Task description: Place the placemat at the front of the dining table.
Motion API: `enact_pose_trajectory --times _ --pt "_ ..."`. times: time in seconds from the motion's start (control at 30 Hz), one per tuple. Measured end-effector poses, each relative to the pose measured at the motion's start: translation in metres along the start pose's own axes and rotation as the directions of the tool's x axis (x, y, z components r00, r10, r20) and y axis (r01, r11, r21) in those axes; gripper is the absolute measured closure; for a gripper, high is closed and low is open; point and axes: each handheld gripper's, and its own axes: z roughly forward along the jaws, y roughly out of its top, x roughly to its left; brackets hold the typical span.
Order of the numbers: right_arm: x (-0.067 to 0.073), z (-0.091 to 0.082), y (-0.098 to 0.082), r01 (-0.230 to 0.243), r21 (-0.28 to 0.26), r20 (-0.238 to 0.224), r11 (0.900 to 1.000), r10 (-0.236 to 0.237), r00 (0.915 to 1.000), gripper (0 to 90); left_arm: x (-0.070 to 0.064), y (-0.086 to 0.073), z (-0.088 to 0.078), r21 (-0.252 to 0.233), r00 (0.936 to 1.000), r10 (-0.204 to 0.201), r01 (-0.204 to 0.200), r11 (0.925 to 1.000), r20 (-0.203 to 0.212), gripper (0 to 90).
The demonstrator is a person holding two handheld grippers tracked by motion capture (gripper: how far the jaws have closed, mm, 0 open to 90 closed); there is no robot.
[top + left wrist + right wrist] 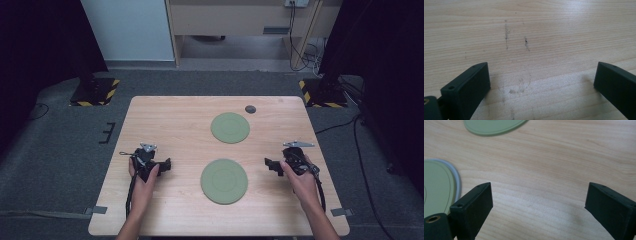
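Two released claws, left claw (167,164) and right claw (268,163), flank the near green disc (224,181) on the wooden surface (170,125); a far green disc (230,127) lies beyond. The discs look thin, light, probably flexible; the rim offers the best hold.

Wooden table (170,125) bearing two green plates (224,181)

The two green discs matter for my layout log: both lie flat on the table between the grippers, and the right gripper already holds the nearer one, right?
Not quite. The right gripper holds nothing: the right gripper view shows its jaws wide apart over bare table, the nearer disc beside them. Both discs, the farther disc included, do lie flat.
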Motion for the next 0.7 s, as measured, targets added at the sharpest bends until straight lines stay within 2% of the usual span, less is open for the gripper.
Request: enact_pose_trajectory --times 0.4,0.57,0.7 --pt "0.009 0.006 -0.020 0.009 0.032 0.001 0.999 -0.009 1.0000 7.6 0.000 0.000 0.000 0.000 1.0000 -0.001 0.001 1.0000 -0.003 0.0" --pt "0.013 0.009 -0.024 0.011 0.030 0.002 0.999 -0.012 0.9999 7.7 -0.001 0.000 0.000 0.000 1.0000 -0.002 0.002 1.0000 -0.004 0.0" --pt "0.014 0.010 -0.026 0.012 0.022 0.021 1.000 -0.012 0.9997 7.4 -0.001 0.000 0.000 0.000 1.0000 -0.002 0.002 1.0000 -0.004 0.0"
